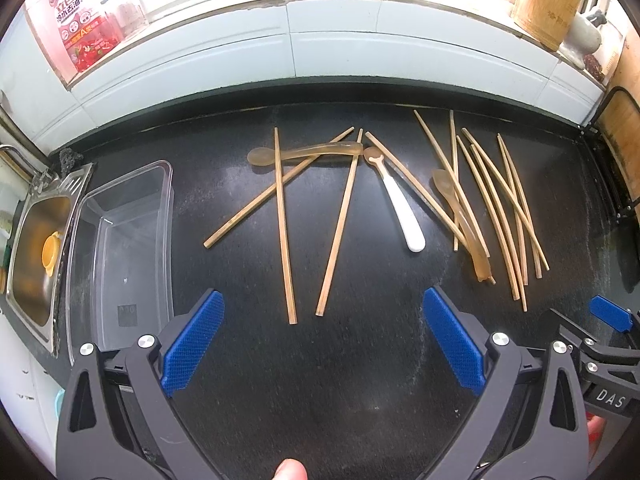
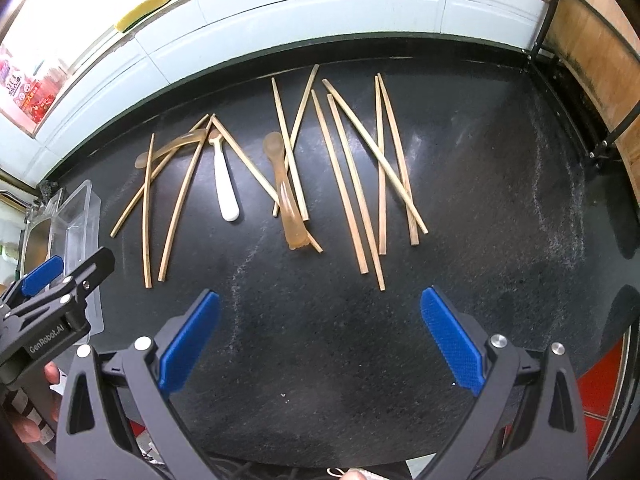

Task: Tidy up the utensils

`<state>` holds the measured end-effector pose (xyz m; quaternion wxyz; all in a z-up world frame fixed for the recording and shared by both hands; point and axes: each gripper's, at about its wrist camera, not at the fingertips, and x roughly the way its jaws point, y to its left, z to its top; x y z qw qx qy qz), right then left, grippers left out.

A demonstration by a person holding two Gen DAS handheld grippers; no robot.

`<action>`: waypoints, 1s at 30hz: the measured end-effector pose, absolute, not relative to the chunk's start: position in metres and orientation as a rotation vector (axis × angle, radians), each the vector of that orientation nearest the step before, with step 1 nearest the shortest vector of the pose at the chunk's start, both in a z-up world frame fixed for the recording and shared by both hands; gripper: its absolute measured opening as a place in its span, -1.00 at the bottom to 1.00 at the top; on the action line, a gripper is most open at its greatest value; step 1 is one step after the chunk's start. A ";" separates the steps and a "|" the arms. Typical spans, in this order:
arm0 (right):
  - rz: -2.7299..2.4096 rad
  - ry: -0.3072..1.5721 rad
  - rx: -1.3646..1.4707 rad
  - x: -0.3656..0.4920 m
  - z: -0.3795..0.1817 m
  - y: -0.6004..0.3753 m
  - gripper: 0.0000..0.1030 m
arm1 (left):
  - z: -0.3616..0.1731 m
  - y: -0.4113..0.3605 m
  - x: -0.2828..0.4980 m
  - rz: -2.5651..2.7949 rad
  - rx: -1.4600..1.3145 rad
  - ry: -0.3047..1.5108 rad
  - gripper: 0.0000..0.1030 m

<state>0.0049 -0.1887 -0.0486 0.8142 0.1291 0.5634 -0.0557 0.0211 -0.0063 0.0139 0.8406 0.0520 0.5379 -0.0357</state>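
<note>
Both grippers, left (image 1: 324, 344) and right (image 2: 320, 340), spread wide, empty. Chopsticks (image 1: 285, 224) cross spoons (image 1: 304, 151); risk: pinching one drags neighbours, misses bin (image 1: 120, 208).

black grippers (image 1: 322, 304) with blue textured pads (image 1: 194, 342), silver screws.

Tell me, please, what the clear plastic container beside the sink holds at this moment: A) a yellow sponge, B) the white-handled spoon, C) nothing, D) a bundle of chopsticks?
C: the clear plastic container shows only its bare bottom, while the chopsticks and the white-handled spoon all lie out on the black counter, and both claws hover open and empty.
</note>
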 end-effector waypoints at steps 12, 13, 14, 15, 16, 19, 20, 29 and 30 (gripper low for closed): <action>-0.128 1.227 0.236 0.010 -0.052 -0.186 0.89 | 0.013 -0.006 0.028 -0.077 0.109 1.143 0.88; -0.128 1.228 0.233 0.010 -0.052 -0.185 0.89 | 0.013 -0.006 0.029 -0.078 0.111 1.143 0.88; -0.129 1.228 0.232 0.010 -0.052 -0.185 0.89 | 0.013 -0.007 0.028 -0.079 0.111 1.143 0.88; -0.130 1.228 0.232 0.010 -0.052 -0.185 0.89 | 0.013 -0.007 0.028 -0.078 0.112 1.142 0.88; -0.131 1.228 0.231 0.010 -0.051 -0.186 0.89 | 0.013 -0.007 0.028 -0.078 0.113 1.142 0.88; -0.132 1.225 0.230 0.010 -0.051 -0.186 0.89 | 0.013 -0.007 0.027 -0.078 0.113 1.143 0.88; -0.132 1.223 0.228 0.009 -0.050 -0.187 0.89 | 0.013 -0.007 0.027 -0.078 0.113 1.143 0.88; -0.130 1.214 0.219 0.009 -0.047 -0.186 0.89 | 0.013 -0.007 0.028 -0.077 0.113 1.142 0.88; -0.130 1.214 0.219 0.009 -0.047 -0.187 0.89 | 0.013 -0.007 0.028 -0.077 0.113 1.142 0.88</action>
